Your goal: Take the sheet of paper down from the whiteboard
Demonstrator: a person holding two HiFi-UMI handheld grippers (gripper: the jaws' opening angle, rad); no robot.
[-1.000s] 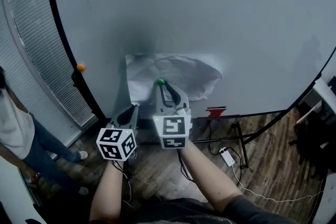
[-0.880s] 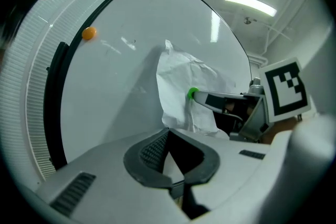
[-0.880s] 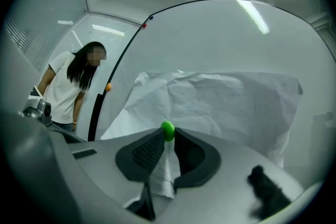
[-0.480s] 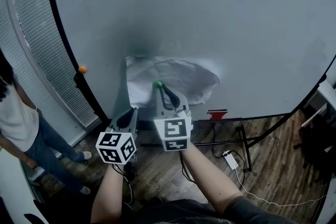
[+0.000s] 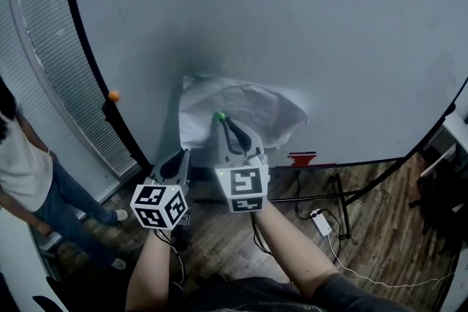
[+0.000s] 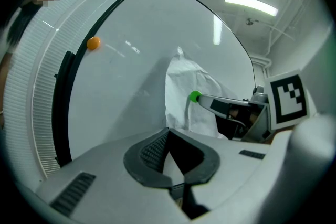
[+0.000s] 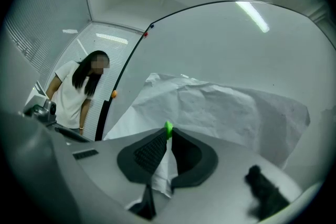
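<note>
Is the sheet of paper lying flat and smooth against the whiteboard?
No, the sheet of paper is crumpled and bulges away from the whiteboard.

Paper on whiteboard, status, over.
Left fingers shut at paper edge. Right fingers just closing on green magnet, paper between them. Paper crumpled, on whiteboard. Nothing blocking.

The sheet of paper (image 5: 245, 107) was white and very crumpled. It hung low on the whiteboard (image 5: 292, 18) and bulged away from it, with its top left corner sticking up. A small green magnet (image 7: 168, 129) sat near the paper's left side. My right gripper (image 5: 221, 120) had just been closing and pinched that magnet at its tips, with a strip of paper between the jaws.
</note>
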